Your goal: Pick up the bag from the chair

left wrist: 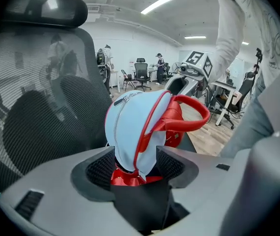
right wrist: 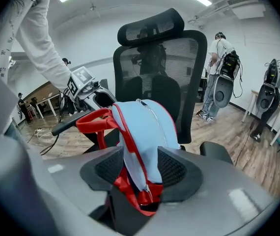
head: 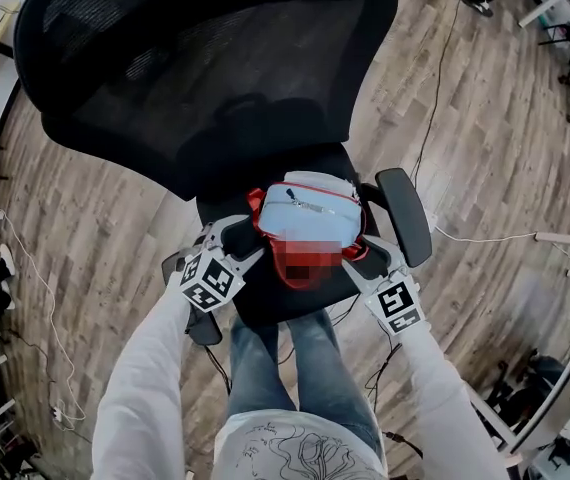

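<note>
A light blue bag (head: 308, 218) with red trim and red handles sits over the seat of a black mesh office chair (head: 215, 68). My left gripper (head: 249, 236) is shut on its left end and my right gripper (head: 361, 250) on its right end. In the left gripper view the bag (left wrist: 132, 127) stands pinched between the jaws of the left gripper (left wrist: 136, 165), its red handle (left wrist: 194, 117) arching to the right. The right gripper view has the bag (right wrist: 147, 129) clamped in the right gripper (right wrist: 141, 173). Whether the bag rests on the seat or hangs above it, I cannot tell.
The chair's right armrest (head: 405, 213) lies close beside my right gripper, and the tall backrest rises just behind the bag. Cables (head: 435, 88) run over the wooden floor. People (right wrist: 219, 77) stand at the far right of the room, and other office chairs (left wrist: 142, 75) stand far off.
</note>
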`<state>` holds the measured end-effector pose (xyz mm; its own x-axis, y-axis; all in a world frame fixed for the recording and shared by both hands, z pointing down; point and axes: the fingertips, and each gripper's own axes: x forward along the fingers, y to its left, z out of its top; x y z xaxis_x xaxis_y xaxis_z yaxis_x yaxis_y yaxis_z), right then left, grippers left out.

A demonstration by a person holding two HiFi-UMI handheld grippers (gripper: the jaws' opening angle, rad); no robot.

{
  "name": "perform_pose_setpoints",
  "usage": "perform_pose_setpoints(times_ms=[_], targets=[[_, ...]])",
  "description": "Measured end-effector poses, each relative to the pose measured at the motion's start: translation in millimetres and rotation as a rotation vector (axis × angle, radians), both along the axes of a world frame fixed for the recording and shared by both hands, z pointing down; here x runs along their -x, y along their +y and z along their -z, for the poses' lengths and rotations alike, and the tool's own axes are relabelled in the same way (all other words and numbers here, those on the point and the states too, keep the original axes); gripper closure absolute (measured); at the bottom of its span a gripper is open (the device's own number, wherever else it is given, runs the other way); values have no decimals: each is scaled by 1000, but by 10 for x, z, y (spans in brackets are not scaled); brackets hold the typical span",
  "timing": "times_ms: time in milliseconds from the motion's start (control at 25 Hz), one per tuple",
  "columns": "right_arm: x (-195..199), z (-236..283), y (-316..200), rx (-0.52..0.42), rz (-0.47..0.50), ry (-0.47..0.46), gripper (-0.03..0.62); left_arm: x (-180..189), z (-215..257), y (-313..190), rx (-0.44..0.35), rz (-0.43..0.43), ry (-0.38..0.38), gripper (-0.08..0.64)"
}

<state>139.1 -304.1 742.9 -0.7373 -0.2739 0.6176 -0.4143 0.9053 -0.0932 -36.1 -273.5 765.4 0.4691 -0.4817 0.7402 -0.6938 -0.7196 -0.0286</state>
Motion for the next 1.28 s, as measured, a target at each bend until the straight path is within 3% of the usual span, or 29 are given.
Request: perform_pose_setpoints(times_ms=[440,600,1120,1280], targets=[[74,-207,-3,7,20,5,370,-97,-274,-77,41,-49,6,331],[87,-206,-70,8,-7,-20,402,-101,-281,-144,41,-9,33,397],[151,-196,-114,5,13,-17,455,-150,-283,-233,39,65,79,454],[183,-145,-217,1,-36,-16,483,-137,-224,-282,44,76,101,463]])
